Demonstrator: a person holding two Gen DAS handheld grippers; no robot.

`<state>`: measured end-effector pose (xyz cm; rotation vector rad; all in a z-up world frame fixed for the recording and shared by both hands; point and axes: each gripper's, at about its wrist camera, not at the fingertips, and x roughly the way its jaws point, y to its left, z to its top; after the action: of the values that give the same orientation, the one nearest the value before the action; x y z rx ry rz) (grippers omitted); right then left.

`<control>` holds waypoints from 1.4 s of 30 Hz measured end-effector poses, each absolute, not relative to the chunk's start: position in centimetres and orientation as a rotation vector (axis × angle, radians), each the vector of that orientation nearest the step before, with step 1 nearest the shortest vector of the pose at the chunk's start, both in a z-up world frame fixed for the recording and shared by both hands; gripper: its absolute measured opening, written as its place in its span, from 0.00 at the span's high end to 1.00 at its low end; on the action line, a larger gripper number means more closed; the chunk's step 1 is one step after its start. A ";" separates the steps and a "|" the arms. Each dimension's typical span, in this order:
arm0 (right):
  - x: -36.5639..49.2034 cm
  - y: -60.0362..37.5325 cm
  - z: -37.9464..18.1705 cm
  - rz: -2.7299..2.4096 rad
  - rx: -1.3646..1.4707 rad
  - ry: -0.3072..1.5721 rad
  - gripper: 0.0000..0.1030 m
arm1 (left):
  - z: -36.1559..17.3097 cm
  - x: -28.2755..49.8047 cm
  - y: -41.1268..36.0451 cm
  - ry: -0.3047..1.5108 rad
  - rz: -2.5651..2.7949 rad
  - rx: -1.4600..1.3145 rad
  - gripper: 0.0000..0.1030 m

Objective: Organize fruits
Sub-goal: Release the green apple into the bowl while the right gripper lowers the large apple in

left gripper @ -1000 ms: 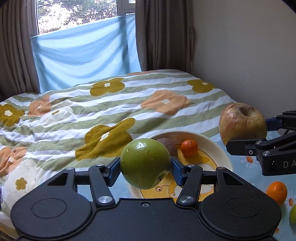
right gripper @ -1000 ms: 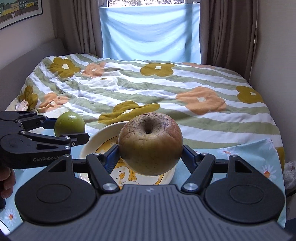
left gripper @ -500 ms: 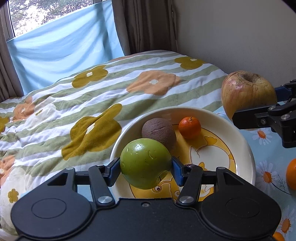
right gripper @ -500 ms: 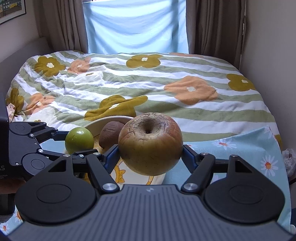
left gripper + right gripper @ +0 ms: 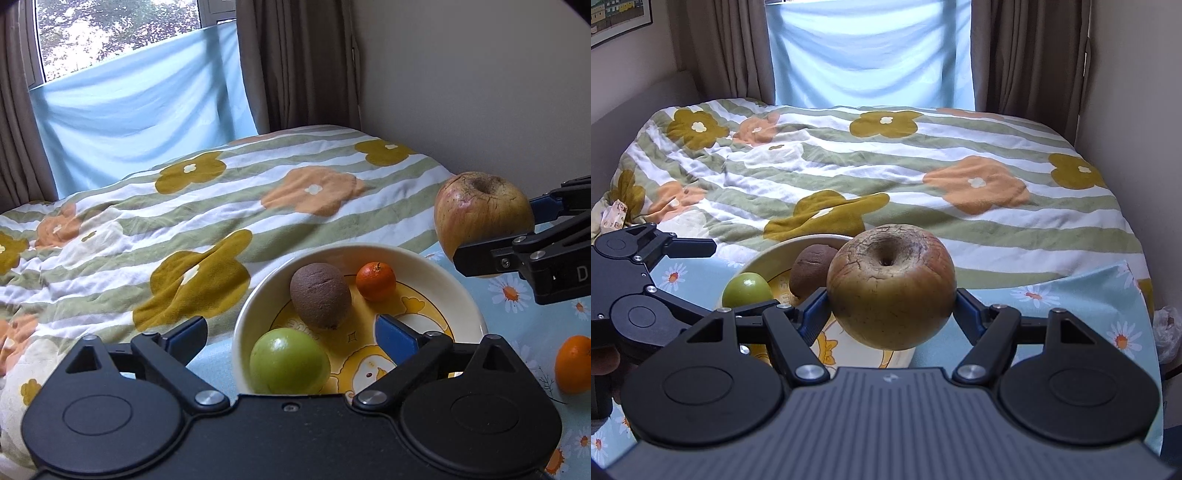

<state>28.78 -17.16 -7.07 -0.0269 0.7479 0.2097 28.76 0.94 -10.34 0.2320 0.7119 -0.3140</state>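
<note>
A smooth, glossy green apple [image 5: 290, 362] is seen lying in the cream plate [image 5: 467, 299], at its near edge, close beside a rough brown oval fruit [image 5: 320, 300]; a small bright tangerine [image 5: 375, 281] sits just behind, next to the brown fruit. The plate is round and shallow, with a yellow cartoon print on its floor. The left gripper [image 5: 290, 338] is held low over the plate's near side — its blue-padded fingers [image 5: 395, 338] have just been opening and now stand wide apart on either side of the green apple, which is not touched by them.

A large, dull apple [image 5: 891, 286] with cracked, russeted skin is clamped between the fingers of the right gripper [image 5: 891, 314] and held in the air beside the plate's right rim. An orange [image 5: 573, 363] lies apart on the table [image 5: 517, 332], which is covered with a light blue daisy-print cloth. Behind it a bed [image 5: 147, 236] is spread with a rumpled, striped, flowered quilt.
</note>
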 end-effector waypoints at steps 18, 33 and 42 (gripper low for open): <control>30.2 -13.9 -8.6 0.333 -0.067 0.780 0.16 | -7.7 24.9 5.7 0.702 -0.176 0.108 0.03; 31.2 -12.0 -12.4 0.344 -0.107 0.840 0.15 | -7.8 24.5 6.1 0.700 -0.180 0.093 0.03; 30.6 -12.2 -11.1 0.293 -0.101 0.784 0.00 | -7.2 24.1 6.2 0.693 -0.182 0.082 0.03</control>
<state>30.57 -12.22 -11.08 -0.1010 0.7844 0.2930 24.10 6.22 -7.25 0.0822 0.6930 -0.1819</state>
